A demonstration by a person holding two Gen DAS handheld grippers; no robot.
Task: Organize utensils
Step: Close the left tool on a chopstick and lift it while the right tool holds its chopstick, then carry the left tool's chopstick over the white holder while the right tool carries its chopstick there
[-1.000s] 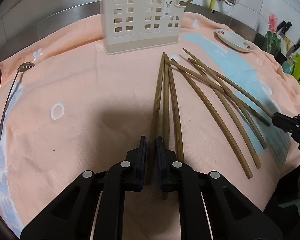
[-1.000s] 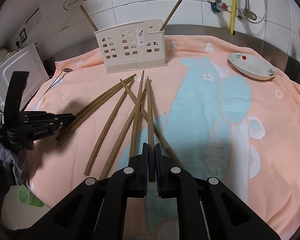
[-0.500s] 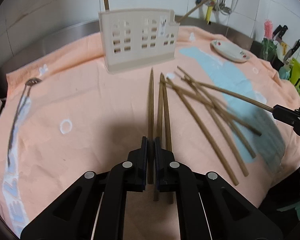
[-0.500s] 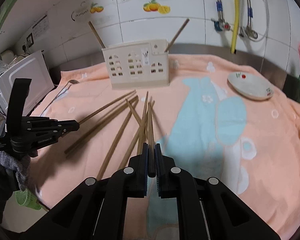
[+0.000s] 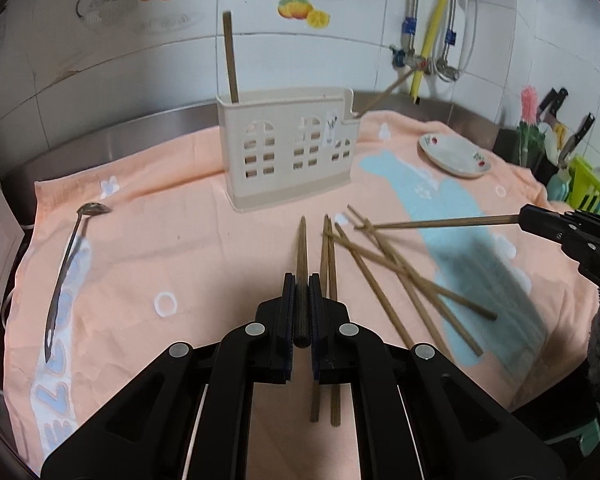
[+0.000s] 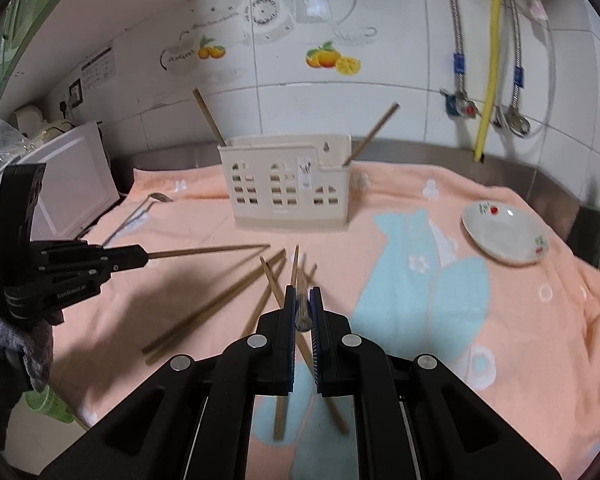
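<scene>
Wooden chopstick [image 5: 301, 256] pinched in left gripper [image 5: 301, 300], another chopstick [image 6: 296, 276] clamped in right gripper [image 6: 302, 308], both long axes aimed ahead toward cream utensil holder [image 5: 288, 152] beyond, loose chopsticks [image 5: 400, 276] nearer.

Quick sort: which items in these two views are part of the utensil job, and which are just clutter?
Job:
- left hand-held gripper, shut on a chopstick
- right hand-held gripper, shut on another chopstick
- loose chopsticks on the towel
- utensil holder
- spoon

Clutter:
- small plate
- knives
- green rack
</scene>
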